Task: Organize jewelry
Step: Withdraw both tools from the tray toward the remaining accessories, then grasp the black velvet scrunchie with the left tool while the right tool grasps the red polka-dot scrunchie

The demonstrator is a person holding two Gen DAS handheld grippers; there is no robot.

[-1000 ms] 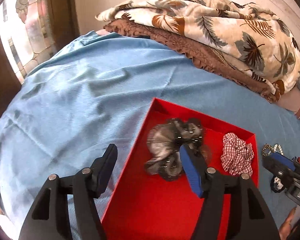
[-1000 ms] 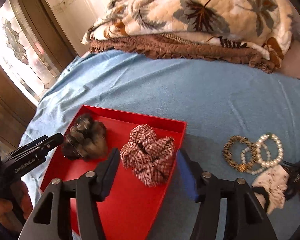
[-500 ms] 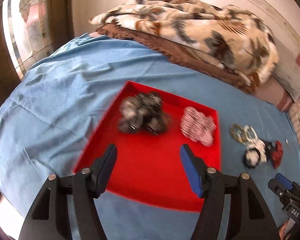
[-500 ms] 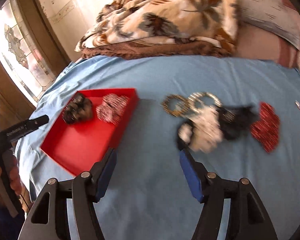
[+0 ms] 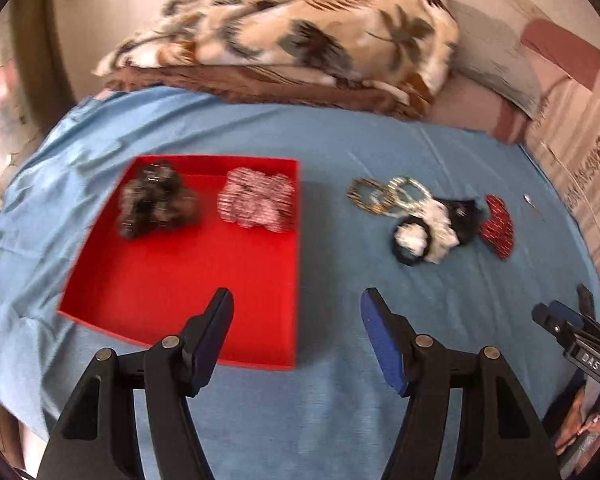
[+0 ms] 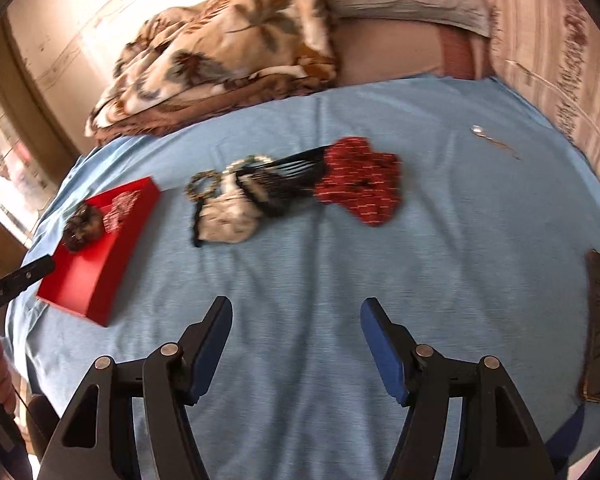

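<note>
From the left wrist view, we hold the left tongs [image 5: 296, 320] spread wide and empty above the near edge of the red tray [image 5: 180, 304], which lies on the blue bedsheet [image 5: 340, 140]. Two pieces already sit at the tray's far end: a dark fuzzy scrunchie [image 5: 156, 200] and, just beside it, a checked scrunchie [image 5: 258, 204]. The rest lies to the right of the tray on the sheet: beaded bracelets [image 5: 388, 196], a black-and-white scrunchie [image 5: 424, 232] and a red scrunchie [image 5: 498, 224], touching in one cluster.

From the right wrist view, our right tongs [image 6: 296, 324] are likewise spread and carrying nothing, hovering over bare sheet short of that cluster [image 6: 284, 192]. A small silvery piece [image 6: 494, 142] lies apart, farther back. We judge the sorting under halfway: two items placed, at least four left.
</note>
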